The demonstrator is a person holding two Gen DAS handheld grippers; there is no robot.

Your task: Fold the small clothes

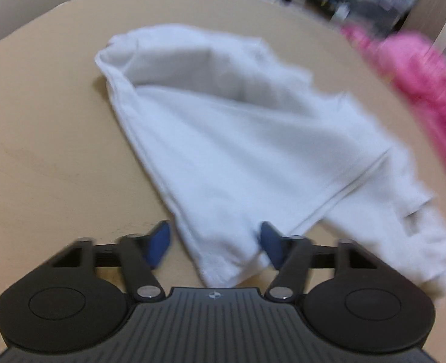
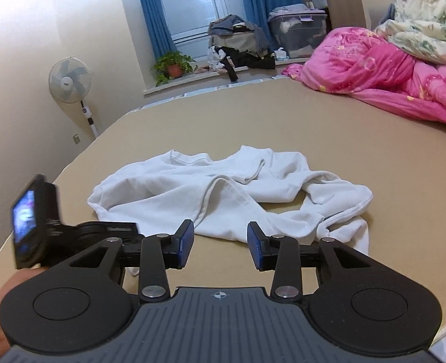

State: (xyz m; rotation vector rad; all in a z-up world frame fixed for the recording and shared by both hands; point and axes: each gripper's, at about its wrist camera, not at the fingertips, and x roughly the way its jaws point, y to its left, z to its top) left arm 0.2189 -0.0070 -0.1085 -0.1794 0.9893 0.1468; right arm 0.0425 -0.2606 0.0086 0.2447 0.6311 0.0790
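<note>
your left gripper [image 1: 215, 246] points steeply down at a white garment [image 1: 238, 139] that lies crumpled on the tan bed surface [image 1: 41, 151]. a near corner of the cloth runs between the two blue pads [image 1: 159, 242], but the pads stand apart from it on both sides, so the tongs are released around the fabric and not pinching it. the left wrist view is blurred, so the finer folds are hard to read. a pink quilt [image 1: 419, 84] shows at the far right of that view.

your right gripper [image 2: 220, 246] hangs just short of the same garment [image 2: 223, 193], with its near hem lying just beyond the fingertips. its blue pads [image 2: 185, 242] are parted with only bare bed surface [image 2: 344, 127] between them, so these tongs are released too and hold nothing. in this view the garment lies spread and rumpled in the middle of the bed, with an opening at its right side where the tan surface shows through. your other gripper's body, with a small lit screen [image 2: 26, 220], sits at the near left, touching the left edge of the cloth area. the pink quilt [image 2: 374, 72] is heaped well apart at the far right, with a pale flowered quilt [image 2: 428, 24] on top of it. a standing fan [image 2: 69, 83] is by the far left wall.
</note>
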